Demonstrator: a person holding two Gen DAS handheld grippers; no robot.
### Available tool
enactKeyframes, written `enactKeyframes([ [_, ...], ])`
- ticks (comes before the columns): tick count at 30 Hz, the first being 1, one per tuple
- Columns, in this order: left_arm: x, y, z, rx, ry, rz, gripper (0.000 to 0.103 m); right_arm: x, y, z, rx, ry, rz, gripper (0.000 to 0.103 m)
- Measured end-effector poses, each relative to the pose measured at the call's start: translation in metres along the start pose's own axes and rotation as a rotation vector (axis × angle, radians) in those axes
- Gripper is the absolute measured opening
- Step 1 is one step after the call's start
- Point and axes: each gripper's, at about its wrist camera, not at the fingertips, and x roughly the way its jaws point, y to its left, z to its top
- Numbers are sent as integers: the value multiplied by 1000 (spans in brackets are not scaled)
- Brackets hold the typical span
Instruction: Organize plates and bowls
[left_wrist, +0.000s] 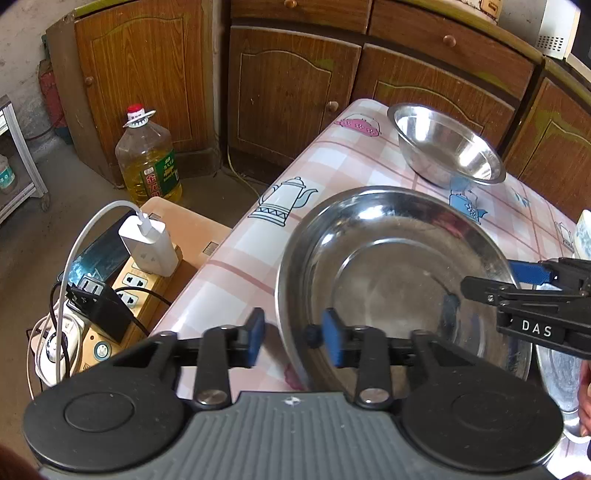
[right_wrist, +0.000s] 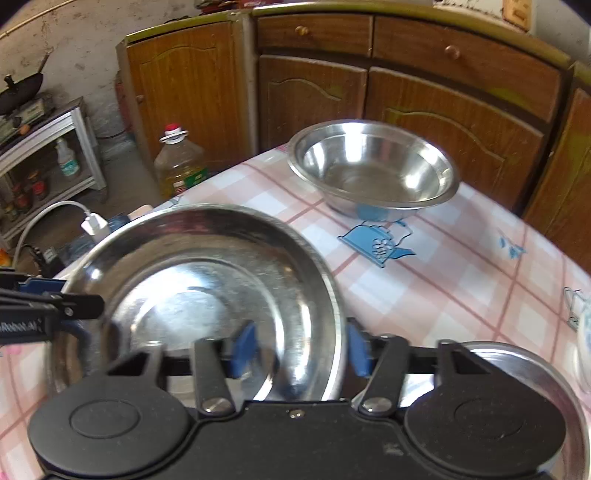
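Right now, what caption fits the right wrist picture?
Both grippers straddle opposite rims of a steel plate, a steel bowl behind.

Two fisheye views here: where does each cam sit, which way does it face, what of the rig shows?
Left wrist: on the left gripper, angled down over the left rim of the steel pan; own blue fingers straddle that rim; right gripper enters from the right.
Right wrist: on the right gripper, angled down over the pan's right rim; left gripper enters from the left.
Shared: pan, steel bowl, checked tablecloth, oil bottle, wooden cabinets.
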Motion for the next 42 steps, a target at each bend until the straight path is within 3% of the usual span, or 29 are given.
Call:
enactKeyframes([
  [2, 0, -1, 0, 0, -4, 10, 25, -2, -2, 0, 29, -3, -11, 40],
  [6, -4, 0, 1, -9, -16, 14, 20, -8, -2, -6, 30, -8, -28, 32],
  [23, -38, -9, -4, 63, -139, 3, 20, -71, 15, -28, 89, -61, -88, 32],
  [42, -75, 3, -32, 96, -181, -33, 21, -134, 54, -52, 151, -113, -151, 32],
])
